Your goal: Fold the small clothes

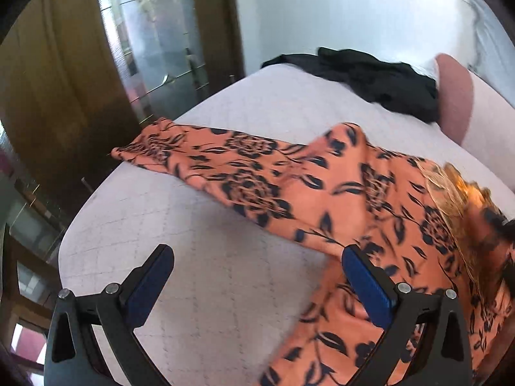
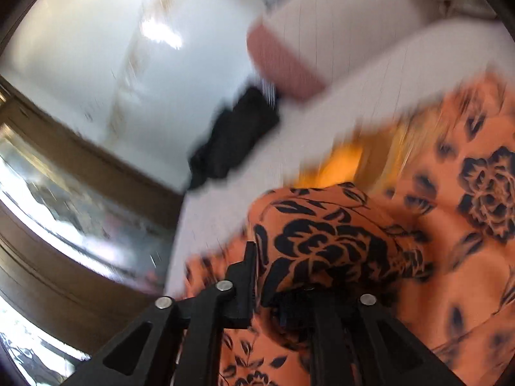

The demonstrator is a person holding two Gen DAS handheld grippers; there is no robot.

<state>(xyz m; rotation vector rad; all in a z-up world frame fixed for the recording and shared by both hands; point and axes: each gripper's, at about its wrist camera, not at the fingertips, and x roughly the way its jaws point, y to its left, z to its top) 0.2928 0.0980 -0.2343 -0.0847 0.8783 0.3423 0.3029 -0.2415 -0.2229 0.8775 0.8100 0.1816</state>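
Right gripper [image 2: 289, 289] pinches a fold of orange floral garment [image 2: 328, 241]; left gripper [image 1: 257, 263] hangs wide open, empty, over the bed [image 1: 193, 212].

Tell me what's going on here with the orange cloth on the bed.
A person is folding an orange floral garment on a white bed, with a gripper in each hand. The right gripper has a bunched fold of the fabric between its fingers and the view is blurred. The left gripper hangs open over the bed, its fingers at the garment's edge with nothing between them. A black garment lies crumpled at the far end of the bed beside a pink pillow.
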